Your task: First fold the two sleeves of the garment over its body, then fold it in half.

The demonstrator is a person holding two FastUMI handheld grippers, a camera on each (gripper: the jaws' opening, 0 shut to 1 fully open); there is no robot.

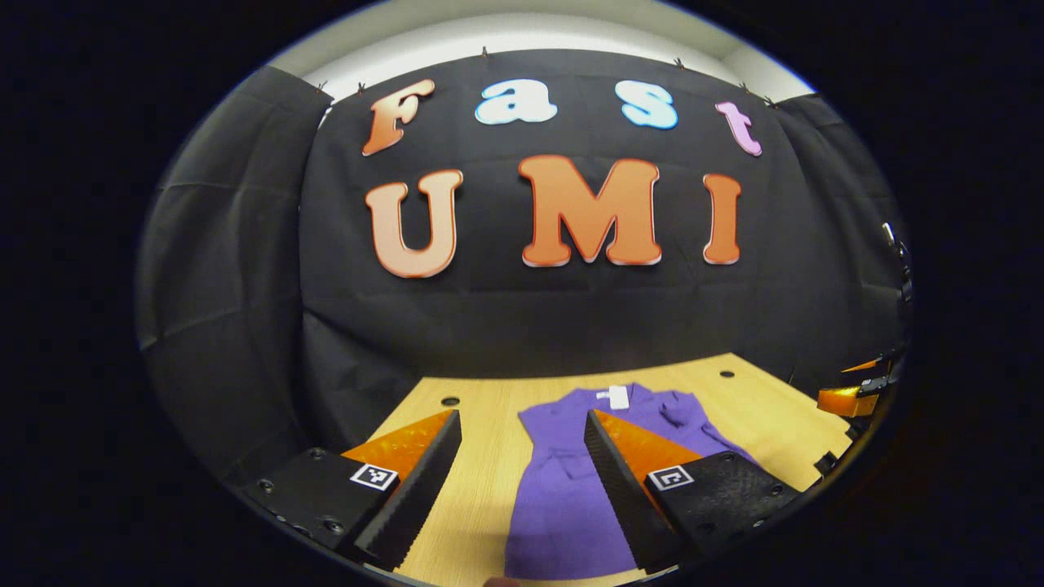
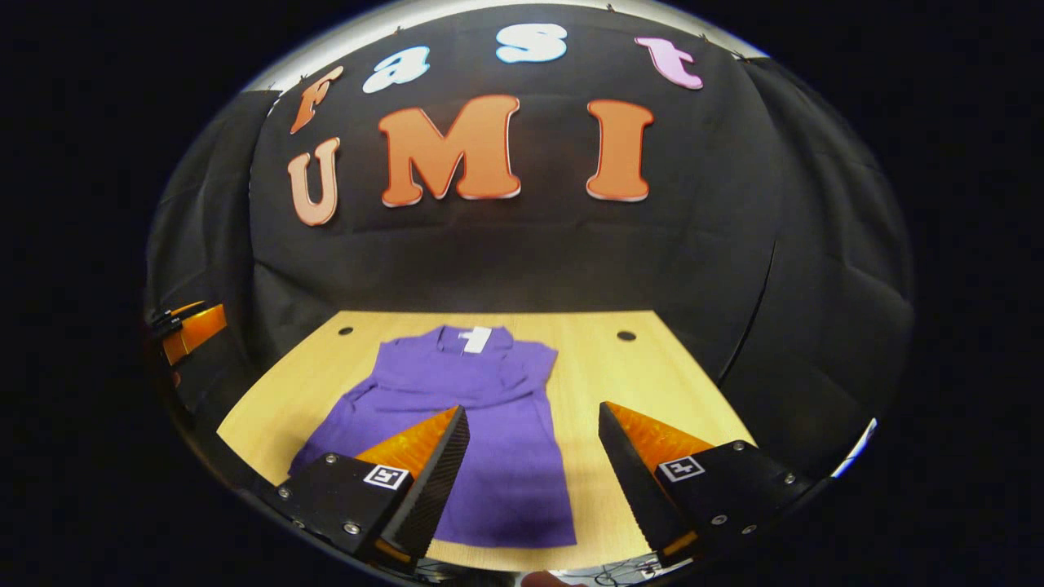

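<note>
While both tools hang above the near edge of the bench, nothing is gripped.

Writing/labels: white tag at the garment's neckline, print too small to read. Small square black-and-white marker on top of each finger block of both tools; patterns only, no readable text.

Garment: purple top, lying flat on the light wooden bench, neckline toward the booth wall, hem toward the near edge. In the right gripper view the sleeve on the picture's right looks folded in over the chest, with bunched cloth near the shoulder; the sleeve on the picture's left spreads out toward the bench edge. Left gripper view shows crumpled cloth by the collar on the picture's right.

Left hand-held gripper: jaws wide apart, holding nothing. Above the garment's hem end. One finger shows over bare bench beside the cloth, the other over the purple body. Contact with the cloth: cannot tell, looks clear of it.

Right hand-held gripper: jaws wide apart, holding nothing. Also at the hem end. One finger shows over the purple cloth, the other over bare bench beside the garment's side edge; that edge runs up between the fingers.

Bench: dark round holes near the far corners. Black cloth wall behind and to both sides.

Other tool: orange and black part at the picture edge of the left gripper view, well off to the side of the garment.
</note>
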